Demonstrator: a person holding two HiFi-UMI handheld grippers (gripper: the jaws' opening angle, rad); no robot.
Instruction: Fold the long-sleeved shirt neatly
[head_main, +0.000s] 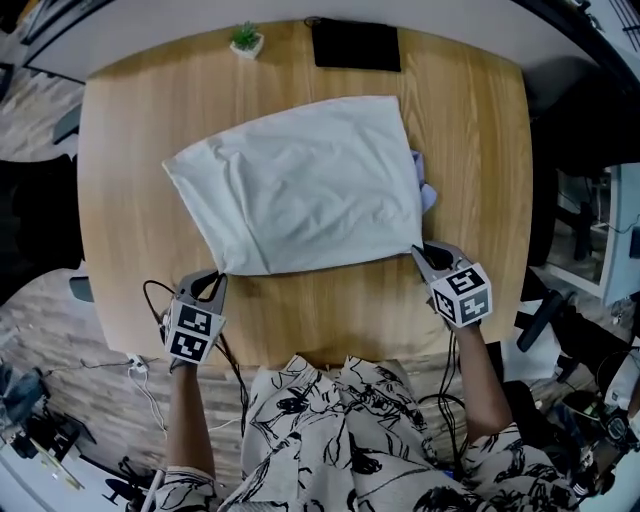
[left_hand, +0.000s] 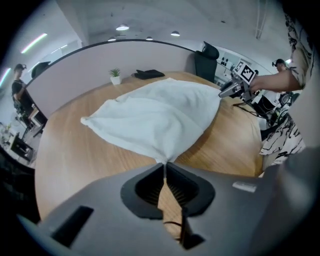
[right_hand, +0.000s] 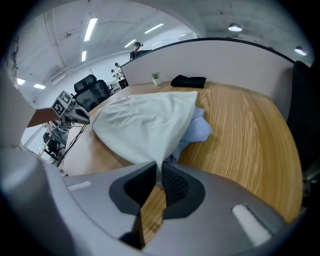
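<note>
- Pale grey-white cloth: the long-sleeved shirt lies folded to a rough rectangle in the middle of the wooden table.
- Its long axis runs across the table from my left to my right, with the right end skewed farther from me.
- My left hand-held gripper has its jaws pressed together on the shirt's near left corner.
- My right hand-held gripper pinches the near right corner the same way.
- The right gripper view shows a bluish bunch of fabric poking out under the shirt's right edge — the left gripper view hides it.
- A small potted plant and a black object sit at the far edge.
</note>
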